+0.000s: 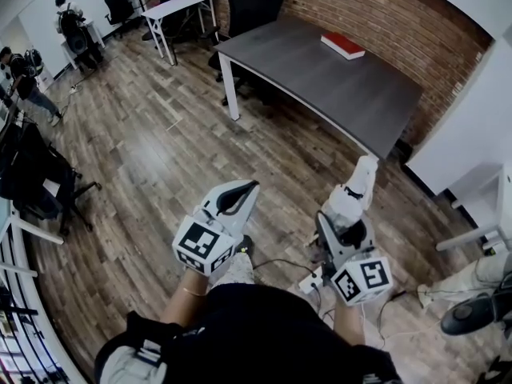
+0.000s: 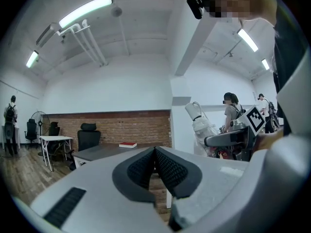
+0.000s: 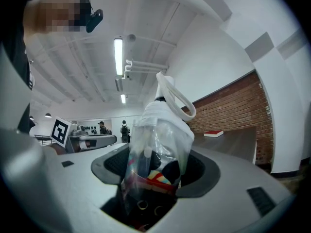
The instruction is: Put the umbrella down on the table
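Note:
A folded umbrella [image 3: 158,140] in a clear plastic sleeve, with a white top and a white loop strap, stands upright between the jaws of my right gripper [image 3: 155,171], which is shut on it. In the head view the umbrella [image 1: 356,190] sticks out of the right gripper [image 1: 342,222] above the wooden floor, short of the table. My left gripper [image 1: 236,194] is held beside it, jaws pressed together with nothing between them [image 2: 154,166]. The dark grey table [image 1: 336,82] stands ahead by the brick wall. In the left gripper view the umbrella [image 2: 199,123] shows at right.
A red book [image 1: 342,45] lies on the table's far side. A black office chair [image 1: 254,2] stands behind the table; a white desk [image 1: 180,10] with more chairs is further left. Cables and a power strip [image 1: 310,278] lie on the floor by my feet. People stand at far left.

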`<state>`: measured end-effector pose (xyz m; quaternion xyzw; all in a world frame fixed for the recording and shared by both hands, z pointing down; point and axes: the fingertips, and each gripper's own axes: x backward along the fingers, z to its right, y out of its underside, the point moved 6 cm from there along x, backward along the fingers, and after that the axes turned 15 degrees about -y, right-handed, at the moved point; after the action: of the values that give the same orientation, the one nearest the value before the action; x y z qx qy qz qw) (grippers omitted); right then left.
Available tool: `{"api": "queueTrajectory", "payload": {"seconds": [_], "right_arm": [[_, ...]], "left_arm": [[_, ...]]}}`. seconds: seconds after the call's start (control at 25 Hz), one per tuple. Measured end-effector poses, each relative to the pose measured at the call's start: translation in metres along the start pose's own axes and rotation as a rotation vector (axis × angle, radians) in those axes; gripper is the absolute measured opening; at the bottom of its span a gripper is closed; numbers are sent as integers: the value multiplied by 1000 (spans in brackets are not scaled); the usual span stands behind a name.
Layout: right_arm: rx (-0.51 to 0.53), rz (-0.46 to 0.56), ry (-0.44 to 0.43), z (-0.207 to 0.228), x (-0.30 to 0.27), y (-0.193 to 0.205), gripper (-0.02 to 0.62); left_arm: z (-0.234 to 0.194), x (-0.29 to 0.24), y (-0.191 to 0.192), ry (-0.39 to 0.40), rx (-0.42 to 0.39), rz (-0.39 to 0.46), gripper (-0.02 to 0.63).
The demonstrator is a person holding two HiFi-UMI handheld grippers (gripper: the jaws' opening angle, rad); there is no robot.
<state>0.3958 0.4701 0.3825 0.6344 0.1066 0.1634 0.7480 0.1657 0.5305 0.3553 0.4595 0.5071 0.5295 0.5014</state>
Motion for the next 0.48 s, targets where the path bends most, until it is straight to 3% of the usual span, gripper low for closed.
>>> {"api": "queueTrajectory", "payload": {"seconds": [0.48], "right_arm": [[12, -7, 45, 53, -85, -8, 284]], "left_arm": [[-75, -86, 9, 30, 5, 11, 2]]}}
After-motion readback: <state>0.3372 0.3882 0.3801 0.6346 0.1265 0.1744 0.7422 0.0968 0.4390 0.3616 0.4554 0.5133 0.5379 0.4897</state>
